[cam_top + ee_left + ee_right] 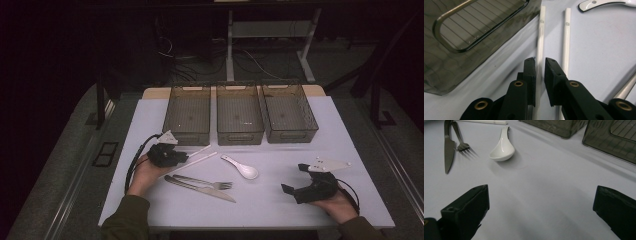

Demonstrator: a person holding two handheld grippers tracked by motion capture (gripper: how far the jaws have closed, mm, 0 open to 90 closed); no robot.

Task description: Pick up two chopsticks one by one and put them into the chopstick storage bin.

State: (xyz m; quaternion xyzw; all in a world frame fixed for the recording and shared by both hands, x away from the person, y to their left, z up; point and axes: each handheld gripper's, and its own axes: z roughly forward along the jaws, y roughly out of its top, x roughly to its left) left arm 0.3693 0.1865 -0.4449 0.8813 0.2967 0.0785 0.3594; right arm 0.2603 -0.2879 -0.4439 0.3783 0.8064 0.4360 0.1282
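Left gripper pinching a chopstick on the desk, right gripper resting with its jaws spread.

The left gripper (pixel 539 67) has its jaws nearly pressed together on one white chopstick (pixel 540 40), which lies flat on the desk (pixel 280 195) just beside the front wall of the left bin (pixel 456 50); a second chopstick (pixel 566 37) lies close alongside it. In the high view the left gripper (pixel 186 156) sits near the desk's left edge, held by the left hand (pixel 147 172). Three dark clear bins stand in a row along the far edge: left (pixel 187 115), middle bin (pixel 239 116) and right bin (pixel 289 114). A fork (pixel 205 182) and knife (pixel 202 189) lie side by side at the desk's middle, with a white spoon (pixel 241 167) just beyond them. The right gripper (pixel 291 178), near the desk's front right corner, is held by the right hand (pixel 339 206), clear of everything.
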